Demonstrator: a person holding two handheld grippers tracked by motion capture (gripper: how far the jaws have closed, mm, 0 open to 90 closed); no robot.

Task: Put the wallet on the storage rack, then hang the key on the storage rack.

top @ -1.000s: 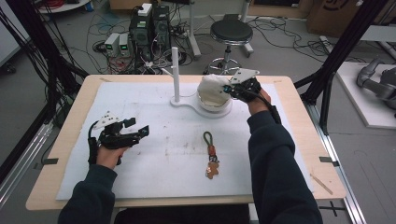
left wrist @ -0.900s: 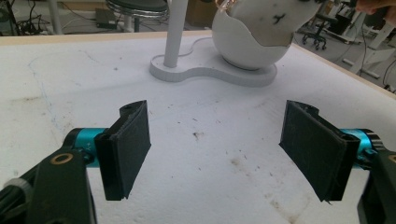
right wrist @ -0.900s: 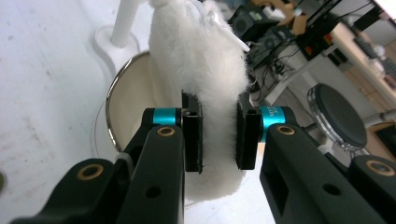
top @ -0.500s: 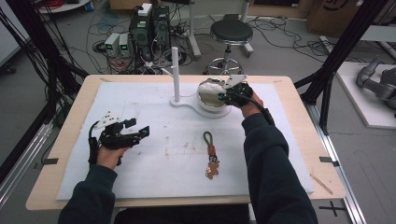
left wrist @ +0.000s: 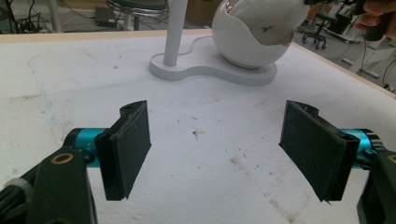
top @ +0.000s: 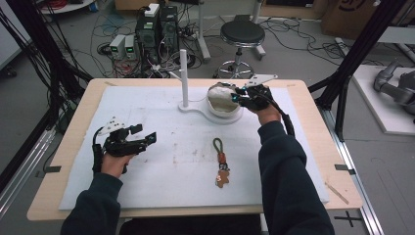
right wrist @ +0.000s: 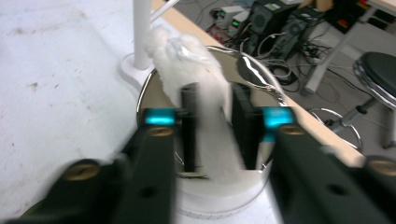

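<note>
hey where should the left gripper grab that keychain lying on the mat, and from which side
Probably the cord loop of the keychain: it lies flat, pointing away from the person, clear of the charm. Bring the left gripper straight down with its open jaws across the cord.

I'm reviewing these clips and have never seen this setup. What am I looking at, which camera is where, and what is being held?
A person at a table holds a hand-operated two-jaw gripper in each hand. One camera looks down from above; the other two ride on the grippers.

The left gripper hovers open over the white mat, holding nothing. The right gripper is closed on a white cloth at a round bowl, which sits on a white stand with a post. A keychain lies on the mat.
</note>
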